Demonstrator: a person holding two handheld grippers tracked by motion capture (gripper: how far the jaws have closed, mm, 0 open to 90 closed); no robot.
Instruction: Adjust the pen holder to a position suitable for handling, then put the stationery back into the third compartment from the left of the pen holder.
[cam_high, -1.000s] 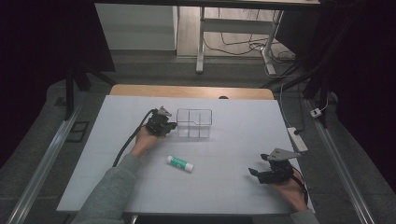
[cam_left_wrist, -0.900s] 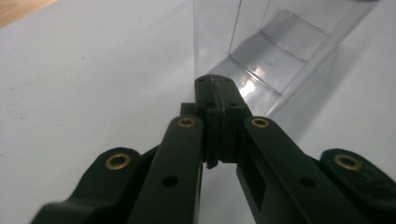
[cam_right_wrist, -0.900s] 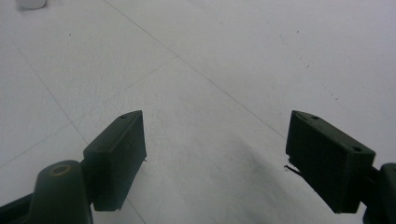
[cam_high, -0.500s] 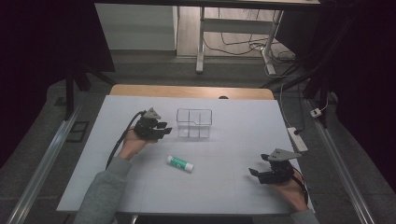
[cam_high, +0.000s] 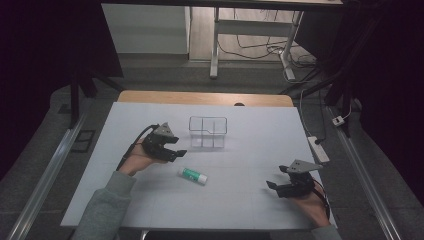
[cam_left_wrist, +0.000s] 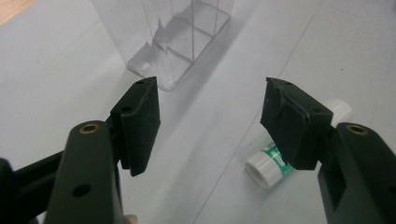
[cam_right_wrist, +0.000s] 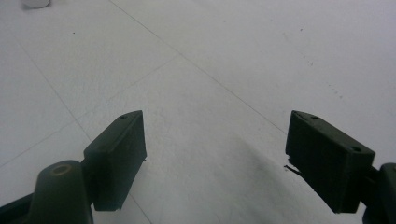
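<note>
The high view looks forward and down from above the person's near side, taking in the whole white table (cam_high: 240, 200) and the floor beyond its far edge. The left gripper view rides close above the tabletop, facing along the left gripper (cam_left_wrist: 210, 126) toward the clear plastic box (cam_left_wrist: 182, 42) and the glue stick (cam_left_wrist: 273, 161); the high view shares both. The right gripper view sits nearer still, low over bare table beside the right gripper (cam_right_wrist: 215, 158).

White-and-green glue stick (cam_high: 193, 175) lies flat near clear organizer (cam_high: 208, 132).
</note>
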